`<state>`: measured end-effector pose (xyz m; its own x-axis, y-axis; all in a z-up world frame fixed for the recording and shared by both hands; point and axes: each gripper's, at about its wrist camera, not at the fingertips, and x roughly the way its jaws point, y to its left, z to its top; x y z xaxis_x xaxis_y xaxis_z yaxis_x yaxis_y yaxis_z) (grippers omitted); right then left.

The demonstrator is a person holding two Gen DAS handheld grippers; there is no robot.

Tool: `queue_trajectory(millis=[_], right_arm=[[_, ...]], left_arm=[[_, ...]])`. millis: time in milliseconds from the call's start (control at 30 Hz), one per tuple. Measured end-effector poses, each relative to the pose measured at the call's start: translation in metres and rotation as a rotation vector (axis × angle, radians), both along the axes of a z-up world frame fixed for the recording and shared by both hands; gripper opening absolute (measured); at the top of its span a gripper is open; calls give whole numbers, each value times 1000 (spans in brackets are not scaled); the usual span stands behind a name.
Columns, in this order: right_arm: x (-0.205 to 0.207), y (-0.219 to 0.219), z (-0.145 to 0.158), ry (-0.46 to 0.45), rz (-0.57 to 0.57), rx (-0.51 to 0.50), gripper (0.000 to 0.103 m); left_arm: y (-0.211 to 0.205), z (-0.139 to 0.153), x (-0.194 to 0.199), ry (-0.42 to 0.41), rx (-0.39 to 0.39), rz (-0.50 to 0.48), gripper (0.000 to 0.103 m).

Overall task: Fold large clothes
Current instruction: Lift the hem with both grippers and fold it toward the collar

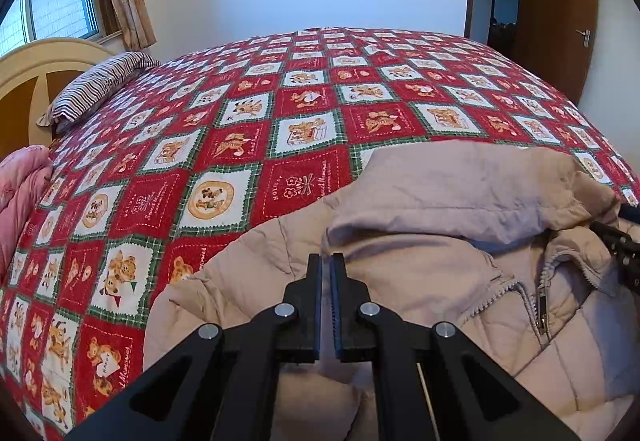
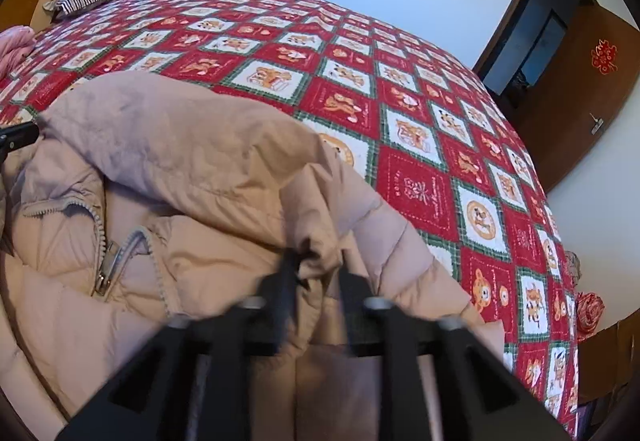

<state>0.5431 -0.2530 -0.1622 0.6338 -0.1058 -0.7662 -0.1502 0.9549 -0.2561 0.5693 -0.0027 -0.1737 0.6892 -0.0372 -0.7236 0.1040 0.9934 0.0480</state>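
A beige padded hooded jacket (image 1: 432,249) lies on the red patterned bedspread (image 1: 248,129), zipper up, hood toward the far side. My left gripper (image 1: 327,261) is shut on a fold of the jacket at its left shoulder. In the right wrist view the jacket (image 2: 192,169) fills the lower left. My right gripper (image 2: 316,265) is blurred, its fingers (image 2: 286,281) closed around bunched jacket fabric at the right shoulder. The right gripper also shows at the edge of the left wrist view (image 1: 620,249).
A striped pillow (image 1: 96,85) lies by the headboard (image 1: 28,77) at far left. A pink quilt (image 1: 20,193) sits at the left bed edge. A brown door (image 2: 576,89) stands at right. A red bundle (image 2: 590,311) lies beside the bed.
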Motion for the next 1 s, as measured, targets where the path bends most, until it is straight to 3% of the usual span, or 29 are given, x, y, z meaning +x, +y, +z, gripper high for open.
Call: queue_trajectory(millis=[67, 267, 400, 500, 533, 600, 667, 800, 933, 1000], right_arm=[[-1, 4, 6, -33, 9, -10, 58], [14, 21, 16, -50, 50, -40, 61], [23, 37, 5, -33, 94, -145, 61], [23, 39, 1, -12, 134, -169, 61], [22, 39, 2, -13, 148, -169, 63], [22, 39, 0, -14, 170, -185, 81], [22, 40, -3, -19, 181, -204, 82], [25, 42, -10, -3, 189, -197, 74], [28, 49, -17, -11, 215, -229, 63], [31, 49, -17, -9, 215, -227, 48]], left_arm=[[3, 0, 2, 0, -2, 9, 3], [8, -4, 5, 13, -18, 20, 3], [8, -5, 6, 18, -21, 15, 3], [5, 7, 3, -29, -13, 7, 3], [2, 12, 5, -35, -12, 8, 4], [-2, 18, 15, 8, -30, -4, 4], [-7, 16, 26, 51, -46, -4, 4], [-22, -12, 47, 154, 20, -7, 4], [-30, -20, 51, 142, 53, 1, 4], [-25, -16, 50, 128, 14, 7, 4]])
